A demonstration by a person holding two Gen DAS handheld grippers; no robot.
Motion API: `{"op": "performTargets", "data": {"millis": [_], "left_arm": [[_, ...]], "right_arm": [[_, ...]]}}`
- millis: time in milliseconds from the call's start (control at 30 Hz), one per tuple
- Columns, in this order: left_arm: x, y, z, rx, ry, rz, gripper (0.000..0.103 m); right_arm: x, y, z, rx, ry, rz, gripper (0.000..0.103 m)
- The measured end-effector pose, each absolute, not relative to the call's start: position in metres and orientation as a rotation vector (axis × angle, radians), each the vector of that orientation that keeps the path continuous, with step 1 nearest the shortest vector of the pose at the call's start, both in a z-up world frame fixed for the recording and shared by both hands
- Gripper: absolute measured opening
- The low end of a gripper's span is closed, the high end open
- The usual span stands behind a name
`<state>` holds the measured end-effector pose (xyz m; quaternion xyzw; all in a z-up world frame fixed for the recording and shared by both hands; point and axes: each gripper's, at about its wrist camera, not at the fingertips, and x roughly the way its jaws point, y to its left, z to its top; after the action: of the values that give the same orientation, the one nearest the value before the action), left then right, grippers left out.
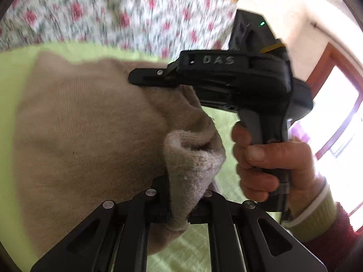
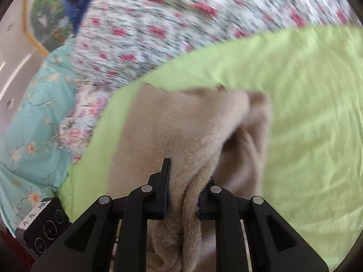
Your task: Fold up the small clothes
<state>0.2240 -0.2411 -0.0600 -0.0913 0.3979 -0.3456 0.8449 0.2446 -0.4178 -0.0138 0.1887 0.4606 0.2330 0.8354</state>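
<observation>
A beige knitted garment (image 1: 74, 131) lies spread on a lime-green sheet (image 1: 15, 72). My left gripper (image 1: 181, 204) is shut on a bunched, fuzzy edge of it at the bottom centre. The right gripper's black body (image 1: 226, 77) shows in the left wrist view, held by a hand (image 1: 267, 165), its fingers (image 1: 145, 77) reaching over the garment's far edge. In the right wrist view my right gripper (image 2: 183, 195) is shut on a fold of the same beige garment (image 2: 181, 122), which is lifted above the green sheet (image 2: 313, 113).
A pink-rose floral bedcover (image 1: 127, 11) lies behind the green sheet and shows in the right wrist view (image 2: 172, 22) too. A turquoise floral quilt (image 2: 34, 117) is at the left. A black device (image 2: 45, 224) sits at lower left. A window with a wooden frame (image 1: 335, 113) is at the right.
</observation>
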Motion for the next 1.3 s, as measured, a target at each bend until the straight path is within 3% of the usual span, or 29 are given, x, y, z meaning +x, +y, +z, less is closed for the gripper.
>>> {"op": "performTargets", "data": {"millis": [100,267,400,533,667,800,833,900,1000,1300], "left_arm": [[0.228,-0.255,-0.081,-0.160,0.895,-0.713,0.007],[0.225,-0.258,-0.075,-0.158,0.873,-0.732,0.007],[0.229,-0.263,-0.073,-0.125,0.885,-0.735,0.008],[0.232,-0.267,-0.083,-0.129,0.946,-0.728,0.011],[0.215,-0.249,-0.071,-0.149,0.944,-0.766,0.029],[0.192,-0.216,-0.054,-0.176,0.906,-0.746,0.057],[0.187,-0.204,-0.050,-0.190,0.895,-0.728,0.060],[0.183,-0.180,-0.045,-0.219,0.881,-0.678,0.076],[0.196,-0.152,-0.046,-0.260,0.885,-0.592,0.083],[0.279,-0.130,-0.088,-0.443,1.053,-0.537,0.087]], "right_arm": [[0.247,-0.423,-0.027,0.415,0.990,0.460,0.019],[0.234,-0.421,0.002,0.342,0.852,0.442,0.018],[0.246,-0.420,-0.024,0.312,0.962,0.360,0.019],[0.241,-0.431,-0.032,0.361,0.958,0.346,0.032],[0.228,-0.447,-0.022,0.418,0.935,0.311,0.037],[0.213,-0.461,-0.020,0.493,0.935,0.326,0.064],[0.211,-0.462,-0.022,0.510,0.939,0.341,0.068],[0.208,-0.463,-0.025,0.534,0.952,0.362,0.069],[0.211,-0.463,-0.035,0.560,0.982,0.374,0.070],[0.236,-0.447,-0.054,0.527,1.060,0.391,0.070]]}}
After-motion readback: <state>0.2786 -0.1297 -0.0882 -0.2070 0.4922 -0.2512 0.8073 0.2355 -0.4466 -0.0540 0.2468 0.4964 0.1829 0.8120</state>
